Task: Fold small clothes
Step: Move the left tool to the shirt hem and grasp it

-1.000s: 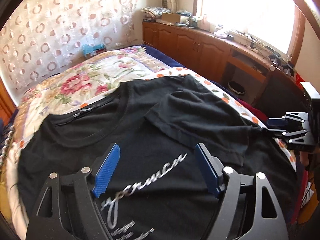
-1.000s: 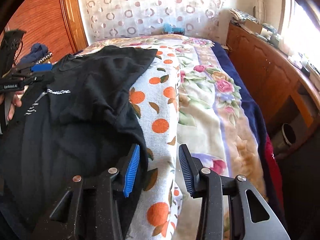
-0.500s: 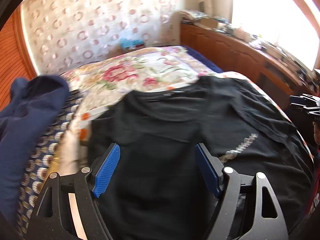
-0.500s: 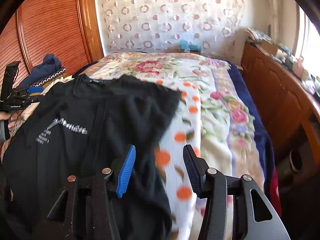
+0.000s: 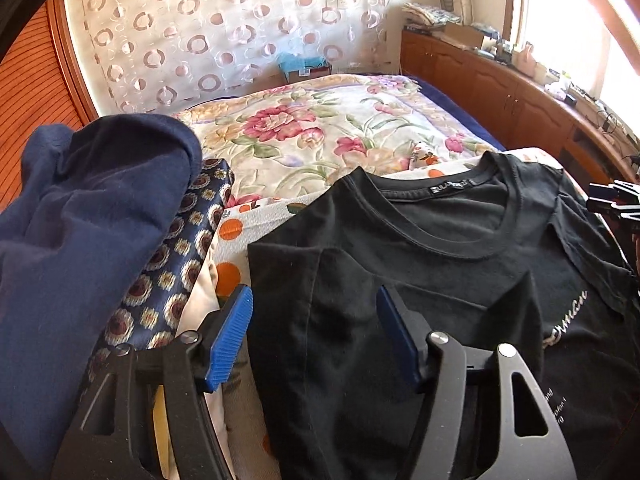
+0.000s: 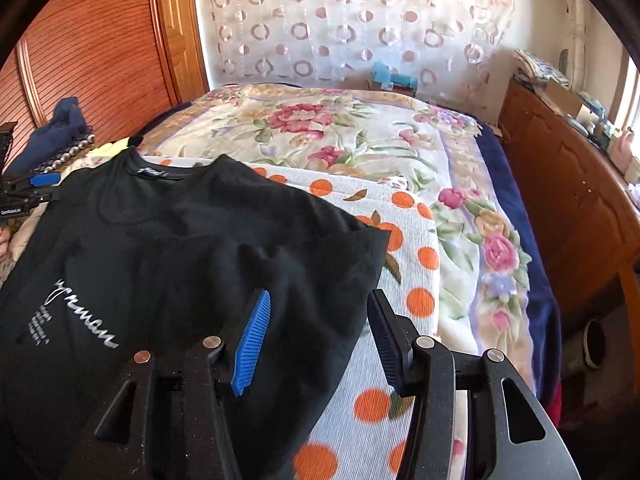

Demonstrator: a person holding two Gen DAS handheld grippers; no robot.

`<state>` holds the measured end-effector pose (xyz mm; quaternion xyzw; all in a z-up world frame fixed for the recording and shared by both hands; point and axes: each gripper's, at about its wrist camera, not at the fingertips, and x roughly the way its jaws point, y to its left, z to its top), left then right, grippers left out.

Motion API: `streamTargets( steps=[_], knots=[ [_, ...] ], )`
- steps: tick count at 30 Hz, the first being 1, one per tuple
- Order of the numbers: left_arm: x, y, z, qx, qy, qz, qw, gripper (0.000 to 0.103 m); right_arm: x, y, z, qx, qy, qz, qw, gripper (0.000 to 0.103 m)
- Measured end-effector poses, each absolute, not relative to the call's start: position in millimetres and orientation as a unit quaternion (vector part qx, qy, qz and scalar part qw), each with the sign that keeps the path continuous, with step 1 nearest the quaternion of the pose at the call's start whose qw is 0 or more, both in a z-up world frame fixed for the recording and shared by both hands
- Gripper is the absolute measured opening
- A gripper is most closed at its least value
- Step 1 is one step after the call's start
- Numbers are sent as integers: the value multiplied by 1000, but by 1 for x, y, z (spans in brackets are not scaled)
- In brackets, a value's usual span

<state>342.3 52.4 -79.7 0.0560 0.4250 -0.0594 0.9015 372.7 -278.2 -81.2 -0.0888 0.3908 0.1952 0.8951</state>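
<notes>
A black T-shirt (image 5: pixel 440 264) with silver lettering lies face up on the bed, both sleeves folded inward over its chest. It also shows in the right wrist view (image 6: pixel 172 256). My left gripper (image 5: pixel 314 334) is open and empty, just above the shirt's left side at the folded sleeve. My right gripper (image 6: pixel 318 338) is open and empty over the shirt's right edge, beside the folded sleeve. Each gripper shows small at the edge of the other's view.
The shirt lies on a white cloth with orange dots (image 6: pixel 404 280) over a floral bedspread (image 5: pixel 320 136). A navy garment (image 5: pixel 80 216) and a patterned blue cloth (image 5: pixel 176 272) lie at the left. Wooden cabinets (image 6: pixel 576 184) run along the right.
Both grippers have swung to the shirt's outer sides, left to the left edge, right to the right edge. Both stayed open. The shirt's left sleeve now lies folded inward.
</notes>
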Motion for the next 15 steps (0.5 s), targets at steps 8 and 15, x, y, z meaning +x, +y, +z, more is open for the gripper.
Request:
streamTargets(
  steps=[8,15],
  knots=[
    [363,43,-90,79,443,-44,892,48,396,-275,-83,-90,400,176,895,55],
    [369,47,-100,69,456,-45,886,32,400,-271,-85,-85,407,179,892,55]
  ],
)
